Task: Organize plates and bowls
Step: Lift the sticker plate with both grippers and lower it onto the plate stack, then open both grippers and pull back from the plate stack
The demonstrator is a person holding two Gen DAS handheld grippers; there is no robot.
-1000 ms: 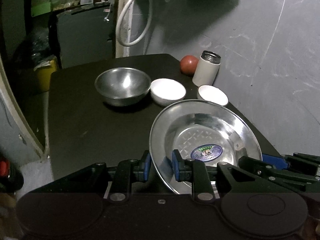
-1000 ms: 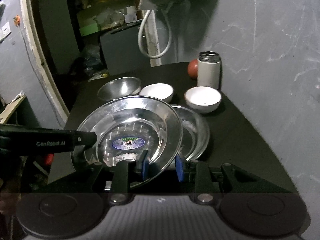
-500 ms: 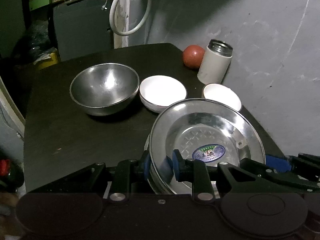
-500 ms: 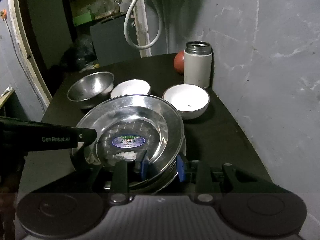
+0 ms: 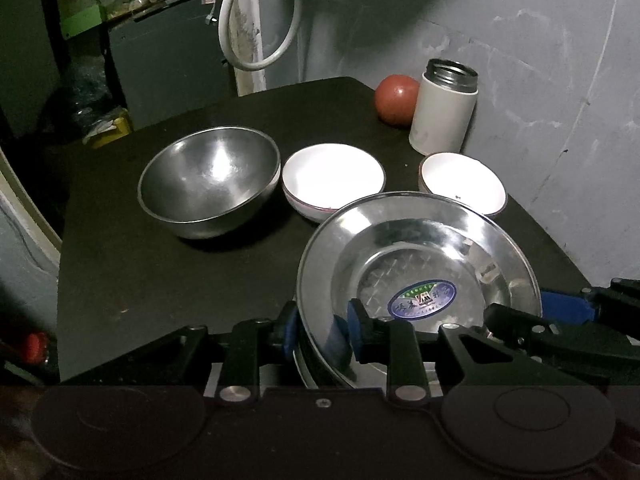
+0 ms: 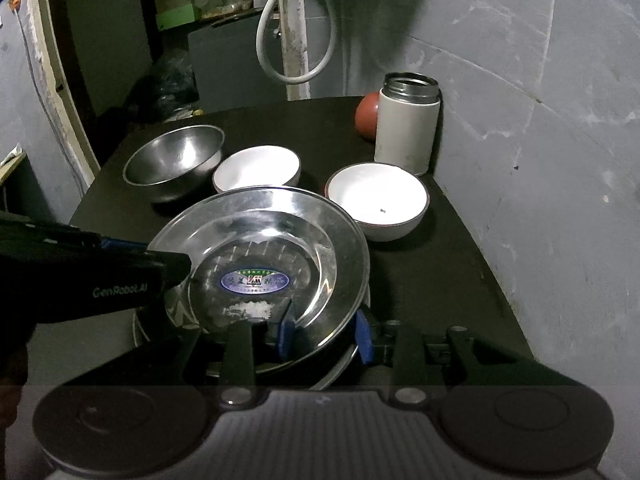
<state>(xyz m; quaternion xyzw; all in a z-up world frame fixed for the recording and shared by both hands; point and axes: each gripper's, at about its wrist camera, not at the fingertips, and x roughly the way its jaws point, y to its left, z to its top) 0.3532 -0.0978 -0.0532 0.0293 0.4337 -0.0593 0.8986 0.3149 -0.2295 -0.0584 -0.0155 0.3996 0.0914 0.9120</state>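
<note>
A steel plate point(image 5: 420, 248) point(image 6: 260, 224) with an oval blue sticker lies nested over a second steel plate, whose rim point(image 6: 340, 364) peeks out beneath. My left gripper point(image 5: 320, 332) is shut on the top plate's near-left rim, one blue pad on each side. My right gripper point(image 6: 325, 332) is shut on its near-right rim. Behind the plates stand a steel bowl point(image 5: 208, 176) point(image 6: 176, 156) and two white bowls point(image 5: 332, 176) point(image 5: 462, 182), all upright and apart.
A white thermos point(image 5: 444, 112) and a red ball-like fruit point(image 5: 394, 98) stand at the far right by the grey wall. The black table point(image 5: 160, 280) ends close on the left. A white hose loop point(image 5: 256, 20) hangs behind.
Both grippers carried the top plate to the right and lowered it over the second plate. It now sits nested on that plate instead of hanging beside it.
</note>
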